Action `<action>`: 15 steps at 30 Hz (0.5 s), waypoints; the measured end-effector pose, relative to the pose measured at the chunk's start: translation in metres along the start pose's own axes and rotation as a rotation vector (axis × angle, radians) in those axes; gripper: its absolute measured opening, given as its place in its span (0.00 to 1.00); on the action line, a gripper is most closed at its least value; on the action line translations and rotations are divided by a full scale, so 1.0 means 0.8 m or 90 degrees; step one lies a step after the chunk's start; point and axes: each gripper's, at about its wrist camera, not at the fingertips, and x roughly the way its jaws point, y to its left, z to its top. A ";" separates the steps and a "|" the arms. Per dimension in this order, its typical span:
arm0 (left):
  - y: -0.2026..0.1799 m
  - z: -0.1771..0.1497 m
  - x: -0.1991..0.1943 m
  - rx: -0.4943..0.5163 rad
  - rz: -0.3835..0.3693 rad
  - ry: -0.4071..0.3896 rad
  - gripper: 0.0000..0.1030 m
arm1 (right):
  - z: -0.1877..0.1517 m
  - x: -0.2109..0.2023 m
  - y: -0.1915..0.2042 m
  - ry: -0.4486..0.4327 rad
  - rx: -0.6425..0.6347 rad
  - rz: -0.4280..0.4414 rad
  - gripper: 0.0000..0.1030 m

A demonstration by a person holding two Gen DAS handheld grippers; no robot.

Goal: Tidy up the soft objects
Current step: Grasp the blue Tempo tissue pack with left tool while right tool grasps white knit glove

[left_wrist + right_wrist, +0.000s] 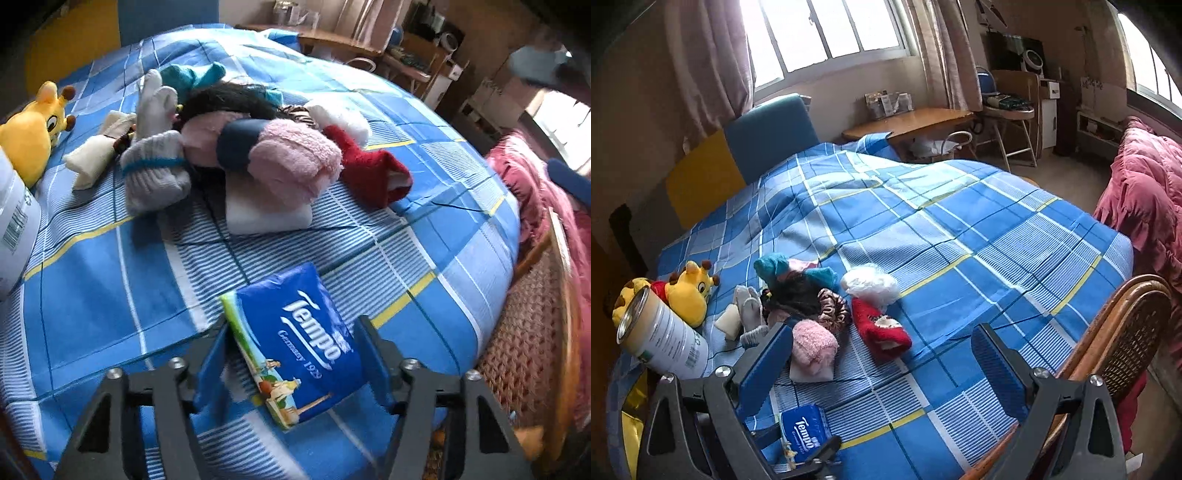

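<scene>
Left tool (291, 350) points down at the bed covered in a blue plaid sheet with white and yellow lines (110, 266). A blue plastic Tempo tissue pack (295, 343) sits between its blue fingers (212, 354); the right-hand finger touches the pack's edge, a sliver of gap shows on the other side, so no firm squeeze visible (jaws about half closed). The pack lies tilted on the sheet near the bed's near edge.

Right tool (882, 354) hangs above the same bed, jaws wide, nothing between them. In its view the tissue pack shows at the bottom, with part of the left tool beside it.

Further up the bed lies a pile of soft things: a rolled fluffy pink sock (295, 162) resting on a white foam block (267, 216), a red fuzzy sock (369, 173) just beside it, a grey ribbed sock bundle tied with blue yarn (155, 173), a teal knit piece (192, 75), a black fuzzy item (225, 98), a cream folded cloth (90, 158). A yellow plush giraffe toy (27, 136) lies at the left edge of the bed, well apart from the pack. A white cylindrical tin with a barcode label (665, 339) stands tilted next to the plush.

A wicker-backed wooden chair (1119, 332) stands by the bed's right side, a pink quilt (1145, 184) beyond it. A wooden bench (912, 122) sits under the window.
</scene>
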 end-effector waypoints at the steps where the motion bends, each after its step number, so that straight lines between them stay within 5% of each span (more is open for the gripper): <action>1: 0.006 -0.005 -0.005 0.001 -0.004 -0.003 0.61 | -0.001 0.003 0.001 0.004 -0.001 0.000 0.96; 5: 0.045 -0.029 -0.037 -0.018 -0.006 -0.040 0.59 | -0.003 0.014 0.012 0.028 0.002 0.030 0.96; 10: 0.096 -0.066 -0.072 -0.019 0.059 -0.083 0.59 | -0.005 0.033 0.048 0.079 -0.022 0.098 0.93; 13: 0.114 -0.091 -0.071 -0.011 0.091 -0.099 0.59 | -0.011 0.054 0.081 0.131 -0.038 0.157 0.81; 15: 0.128 -0.103 -0.070 -0.029 0.072 -0.112 0.60 | -0.020 0.072 0.108 0.163 -0.063 0.185 0.65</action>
